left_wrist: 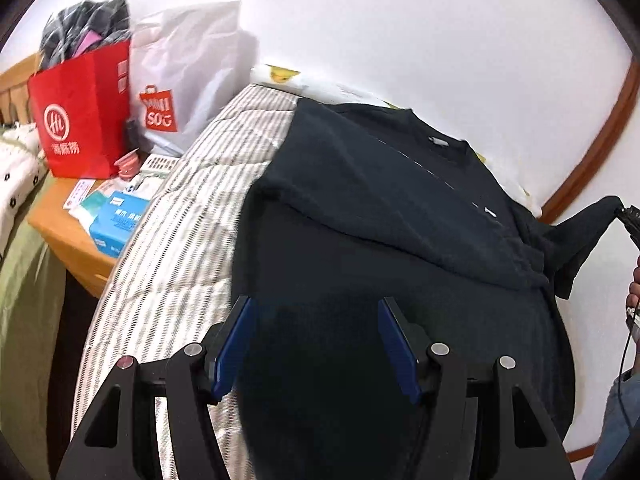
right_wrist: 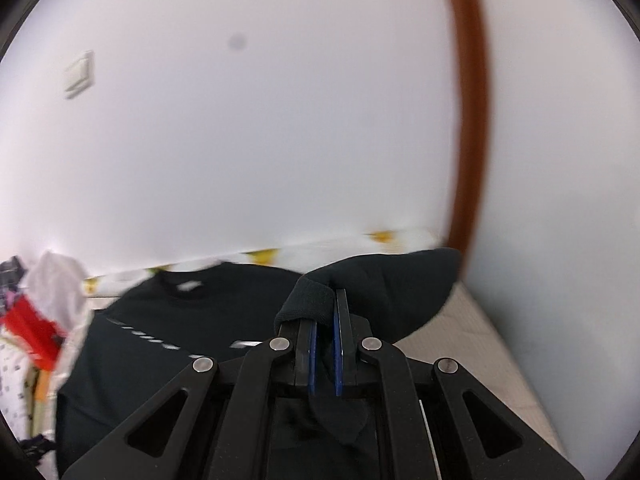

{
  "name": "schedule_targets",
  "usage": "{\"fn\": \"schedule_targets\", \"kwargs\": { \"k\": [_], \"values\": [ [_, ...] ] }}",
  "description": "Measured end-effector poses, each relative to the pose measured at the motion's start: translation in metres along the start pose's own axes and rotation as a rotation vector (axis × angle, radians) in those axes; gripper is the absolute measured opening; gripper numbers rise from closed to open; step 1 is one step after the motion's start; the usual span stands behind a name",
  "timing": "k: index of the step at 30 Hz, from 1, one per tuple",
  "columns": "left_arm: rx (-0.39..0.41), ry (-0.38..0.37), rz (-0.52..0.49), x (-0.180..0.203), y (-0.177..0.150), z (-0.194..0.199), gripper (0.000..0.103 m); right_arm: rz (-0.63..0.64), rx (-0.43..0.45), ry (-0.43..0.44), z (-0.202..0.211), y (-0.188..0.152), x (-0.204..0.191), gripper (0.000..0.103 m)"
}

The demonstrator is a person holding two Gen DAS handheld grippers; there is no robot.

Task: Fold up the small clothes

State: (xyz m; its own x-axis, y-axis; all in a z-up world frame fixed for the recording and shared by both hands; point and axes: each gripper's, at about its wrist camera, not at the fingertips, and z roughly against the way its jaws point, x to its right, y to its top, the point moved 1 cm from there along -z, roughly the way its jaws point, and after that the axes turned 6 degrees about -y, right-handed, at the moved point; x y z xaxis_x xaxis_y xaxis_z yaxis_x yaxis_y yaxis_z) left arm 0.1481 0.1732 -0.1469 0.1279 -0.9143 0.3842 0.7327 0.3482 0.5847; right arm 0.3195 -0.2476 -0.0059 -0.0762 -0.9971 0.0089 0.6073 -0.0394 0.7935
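A: Where's the black T-shirt [left_wrist: 384,208]?
B: Lying on the striped bed [left_wrist: 180,216], one side folded over the body. Left gripper [left_wrist: 316,344] is hovering above the lower part, jaws standing wide apart, holding nothing.
A: Right gripper [right_wrist: 325,344]?
B: Jaws are clamping the sleeve [right_wrist: 384,284], lifting it off the bed near the wall [right_wrist: 256,120].

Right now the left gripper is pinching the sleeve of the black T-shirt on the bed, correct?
Not quite: the right gripper pinches the sleeve of the black T-shirt. The left gripper is open, holding nothing. Both wrist views show this.
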Motion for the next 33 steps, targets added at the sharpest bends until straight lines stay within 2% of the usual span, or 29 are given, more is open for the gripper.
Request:
{"fn": "schedule_targets", "kwargs": {
  "k": [5,9,13,15,18,19,20,21,22,26,28,33],
  "values": [
    [-0.006,0.004,0.016,-0.011,-0.001,-0.004,0.061,0.157,0.004,0.067,-0.002,-0.017,-0.084,0.007],
    [-0.020,0.002,0.021,-0.016,-0.004,-0.008,0.061,0.263,-0.049,0.095,-0.020,-0.047,-0.131,0.007],
    [-0.030,0.000,0.011,-0.015,-0.005,-0.010,0.061,0.393,-0.080,0.109,-0.030,-0.090,-0.156,0.009],
    [-0.034,-0.005,0.004,-0.013,-0.006,-0.010,0.061,0.432,-0.128,0.106,-0.046,-0.113,-0.162,0.009],
    [-0.044,-0.008,-0.001,-0.011,-0.008,-0.012,0.061,0.438,-0.212,0.099,-0.069,-0.135,-0.159,0.013],
    [-0.050,-0.008,-0.005,-0.010,-0.009,-0.012,0.061,0.429,-0.263,0.101,-0.078,-0.142,-0.157,0.023],
    [-0.051,-0.009,-0.008,-0.009,-0.010,-0.012,0.061,0.421,-0.290,0.101,-0.083,-0.147,-0.153,0.039],
    [-0.052,-0.013,-0.014,-0.007,-0.010,-0.012,0.061,0.411,-0.307,0.092,-0.087,-0.152,-0.148,0.046],
    [-0.053,-0.015,-0.018,-0.005,-0.011,-0.011,0.061,0.407,-0.316,0.080,-0.088,-0.156,-0.144,0.057],
    [-0.058,-0.025,-0.038,0.004,-0.012,-0.010,0.062,0.400,-0.339,0.069,-0.076,-0.170,-0.119,0.078],
    [-0.063,-0.032,-0.060,0.013,-0.011,-0.012,0.062,0.394,-0.342,0.067,-0.064,-0.177,-0.104,0.082],
    [-0.071,-0.051,-0.133,0.043,-0.006,-0.019,0.062,0.318,-0.315,0.069,-0.029,-0.186,-0.045,0.082]
  ]
}}
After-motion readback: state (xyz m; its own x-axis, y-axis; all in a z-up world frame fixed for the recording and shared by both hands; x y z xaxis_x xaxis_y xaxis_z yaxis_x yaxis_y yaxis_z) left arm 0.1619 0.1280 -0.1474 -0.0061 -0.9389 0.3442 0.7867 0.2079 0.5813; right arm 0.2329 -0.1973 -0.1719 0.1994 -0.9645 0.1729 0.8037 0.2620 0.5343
